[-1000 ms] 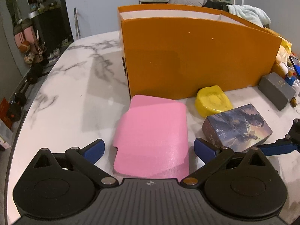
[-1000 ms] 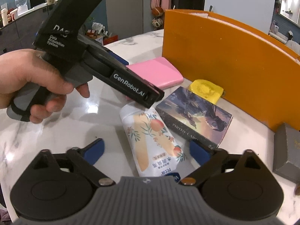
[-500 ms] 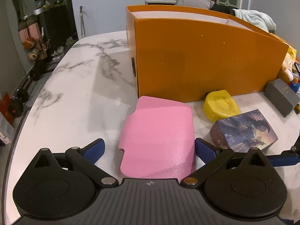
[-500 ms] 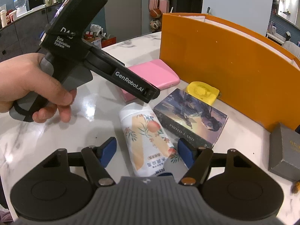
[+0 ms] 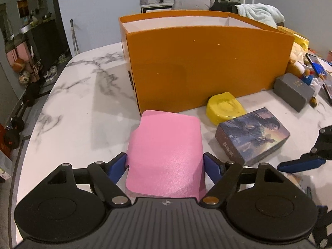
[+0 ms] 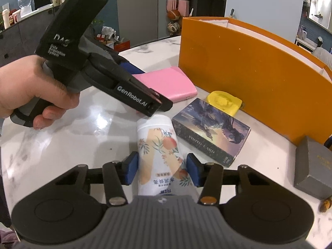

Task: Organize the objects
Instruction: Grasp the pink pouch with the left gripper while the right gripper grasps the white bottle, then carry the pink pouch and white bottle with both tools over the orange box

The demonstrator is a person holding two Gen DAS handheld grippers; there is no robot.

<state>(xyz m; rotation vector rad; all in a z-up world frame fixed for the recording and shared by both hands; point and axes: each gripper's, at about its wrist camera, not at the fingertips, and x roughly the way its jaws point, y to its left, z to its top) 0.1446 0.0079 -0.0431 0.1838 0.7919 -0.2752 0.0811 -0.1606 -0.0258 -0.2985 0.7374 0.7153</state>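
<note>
Pink pouch (image 5: 166, 151): flat, matte, rounded corners, lying on the marble tabletop (image 5: 83, 103) just in front of the orange box (image 5: 207, 66), near that box's left corner. Looks light and slightly pliant; likely to sag if held by one end, so a grip across its narrow width at the near end suits it. Left tool (image 5: 165, 164) has its blue pads touching both long edges there, clamped on the pouch as far as the view shows.

White tube (image 6: 160, 155), printed with peaches, lies on its side beside the photo card box (image 6: 211, 130). Round, smooth, probably light and inclined to roll or slip; hold mid-body. Right tool (image 6: 161, 171) straddles it, pads at or just off the sides; contact uncertain.

Yellow dish (image 5: 225, 108) sits against the box wall.
</note>
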